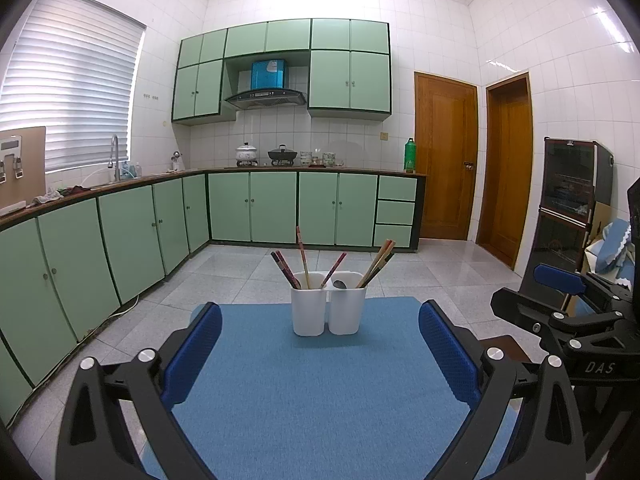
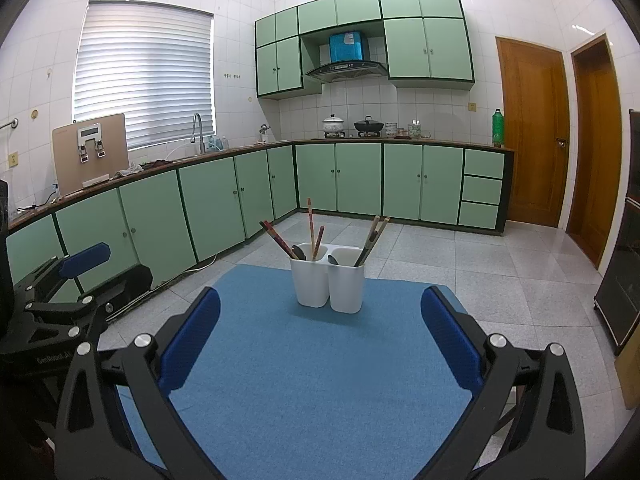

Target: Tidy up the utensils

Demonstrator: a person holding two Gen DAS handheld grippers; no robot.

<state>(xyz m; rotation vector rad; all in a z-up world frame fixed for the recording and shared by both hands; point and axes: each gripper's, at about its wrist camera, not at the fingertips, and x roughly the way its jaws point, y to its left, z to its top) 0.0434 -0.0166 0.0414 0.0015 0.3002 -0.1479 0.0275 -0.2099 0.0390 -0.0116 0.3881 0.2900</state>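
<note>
Two white plastic utensil holders stand side by side at the far end of a blue mat [image 1: 320, 392]. The left holder [image 1: 307, 312] has several chopsticks [image 1: 304, 258] and a dark spoon in it. The right holder [image 1: 347, 314] has several chopsticks [image 1: 378, 264] and a dark spoon [image 1: 340, 284]. Both show in the right wrist view too: left holder [image 2: 310, 284], right holder [image 2: 346, 290]. My left gripper [image 1: 320, 344] is open and empty, well short of the holders. My right gripper [image 2: 320, 340] is open and empty, also short of them.
The blue mat [image 2: 320, 380] covers a small table above a tiled floor. My right gripper shows at the right of the left wrist view [image 1: 560, 300]; my left gripper shows at the left of the right wrist view [image 2: 76, 280]. Green kitchen cabinets [image 1: 256, 208] stand behind.
</note>
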